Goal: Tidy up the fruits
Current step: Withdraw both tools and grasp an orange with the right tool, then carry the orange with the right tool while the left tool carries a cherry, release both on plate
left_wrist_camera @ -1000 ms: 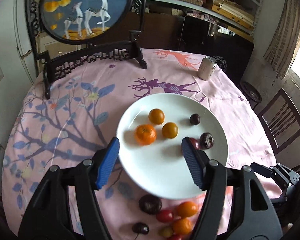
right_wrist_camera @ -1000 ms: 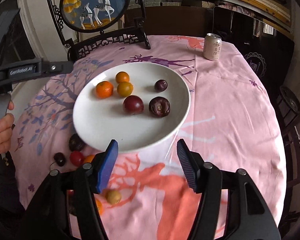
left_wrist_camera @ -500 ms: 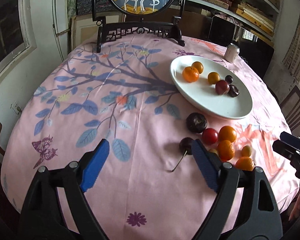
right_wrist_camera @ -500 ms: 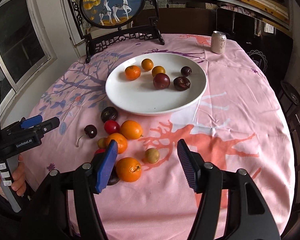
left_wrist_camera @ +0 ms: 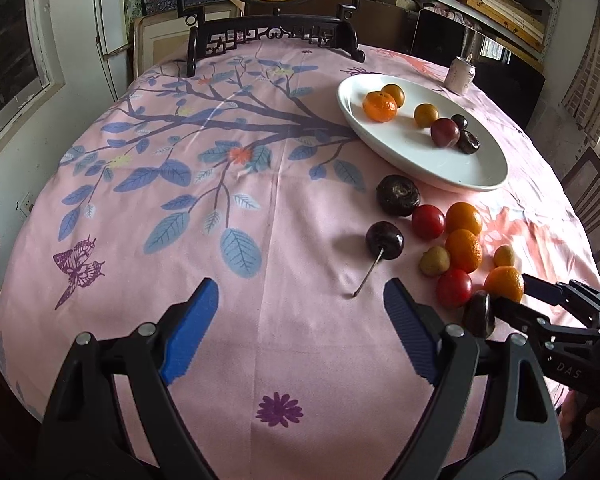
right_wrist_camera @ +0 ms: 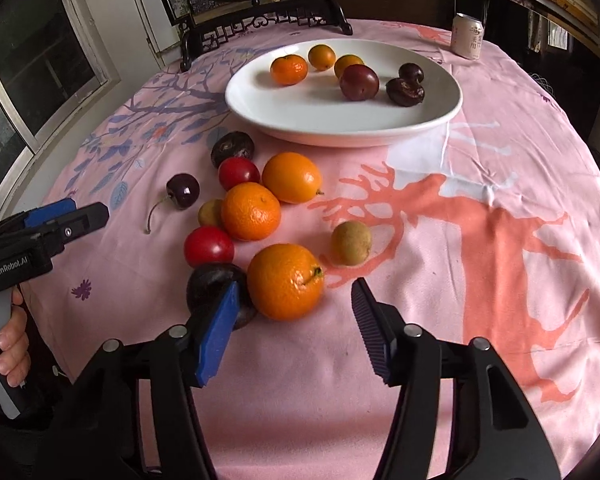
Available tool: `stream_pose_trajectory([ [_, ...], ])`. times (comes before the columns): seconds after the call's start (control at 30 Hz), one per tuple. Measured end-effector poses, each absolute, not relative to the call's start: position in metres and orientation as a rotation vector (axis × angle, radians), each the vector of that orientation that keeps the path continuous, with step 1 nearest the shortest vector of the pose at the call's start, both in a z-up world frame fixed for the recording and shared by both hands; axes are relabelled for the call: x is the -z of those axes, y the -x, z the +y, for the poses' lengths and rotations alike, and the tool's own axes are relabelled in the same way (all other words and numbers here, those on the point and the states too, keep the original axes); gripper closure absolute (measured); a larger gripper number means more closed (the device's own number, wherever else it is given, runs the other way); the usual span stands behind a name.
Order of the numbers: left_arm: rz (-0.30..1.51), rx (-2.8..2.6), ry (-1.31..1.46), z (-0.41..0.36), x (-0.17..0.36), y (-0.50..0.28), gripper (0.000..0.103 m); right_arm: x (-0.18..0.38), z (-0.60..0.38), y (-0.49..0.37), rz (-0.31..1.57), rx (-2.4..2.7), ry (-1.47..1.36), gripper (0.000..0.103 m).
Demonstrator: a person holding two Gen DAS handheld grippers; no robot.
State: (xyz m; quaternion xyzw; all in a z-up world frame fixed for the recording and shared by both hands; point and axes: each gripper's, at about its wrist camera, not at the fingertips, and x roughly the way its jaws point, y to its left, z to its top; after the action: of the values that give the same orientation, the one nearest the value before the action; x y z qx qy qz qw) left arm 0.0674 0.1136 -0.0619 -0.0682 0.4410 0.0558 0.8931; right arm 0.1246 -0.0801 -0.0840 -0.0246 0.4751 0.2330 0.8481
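A white plate (right_wrist_camera: 300,116) (left_wrist_camera: 412,160) holds several fruits: oranges and dark plums. In front of it a loose pile lies on the pink cloth: oranges, red plums, dark plums, a stemmed cherry (right_wrist_camera: 184,191) (left_wrist_camera: 384,240) and small brown fruits. My right gripper (right_wrist_camera: 294,312) is open, low over the cloth, its jaws on either side of the nearest orange (right_wrist_camera: 285,281) (left_wrist_camera: 504,283), with a dark plum (right_wrist_camera: 216,286) by the left finger. My left gripper (left_wrist_camera: 300,312) is open and empty, just short of the cherry's stem.
A drink can (right_wrist_camera: 467,36) (left_wrist_camera: 462,76) stands beyond the plate. A dark wooden stand with a round deer picture (left_wrist_camera: 276,32) sits at the table's far edge. Chairs (left_wrist_camera: 592,200) stand to the right. The round table drops off on all sides.
Both grippers have pulled back from above the plate and dropped toward the loose fruit pile. The right gripper has come close to the nearest orange. Both stay open.
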Motion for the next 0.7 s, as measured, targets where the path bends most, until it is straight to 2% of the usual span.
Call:
stream_pose_trajectory([
  [0.03,0.917,-0.112,0.14,0.112,0.062,-0.068,0.017,0.085,-0.079,-0.127,0.998,-0.512,0.037,0.063],
  [0.07,0.917,-0.11,0.137,0.11,0.063,-0.069,0.017,0.085,-0.079,-0.13,0.997,-0.51,0.026,0.064],
  [0.5,0.998,-0.067,0.034,0.072,0.092,-0.118,0.019,0.081,-0.115,-0.109,1.027,-0.423,0.027,0.064],
  [0.6,1.004,-0.06,0.036,0.066,0.097,-0.132,0.039,0.085,-0.117,-0.112,1.035,-0.429,0.006,0.064],
  [0.63,1.005,-0.065,0.023,0.064,0.097,-0.136,0.048,0.089,-0.117,-0.115,1.043,-0.424,0.003,0.064],
  [0.67,0.996,-0.064,0.015,0.063,0.096,-0.138,0.062,0.093,-0.118,-0.118,1.054,-0.416,-0.003,0.064],
  [0.7,0.995,-0.052,0.017,0.063,0.096,-0.139,0.066,0.092,-0.12,-0.119,1.04,-0.419,-0.024,0.064],
])
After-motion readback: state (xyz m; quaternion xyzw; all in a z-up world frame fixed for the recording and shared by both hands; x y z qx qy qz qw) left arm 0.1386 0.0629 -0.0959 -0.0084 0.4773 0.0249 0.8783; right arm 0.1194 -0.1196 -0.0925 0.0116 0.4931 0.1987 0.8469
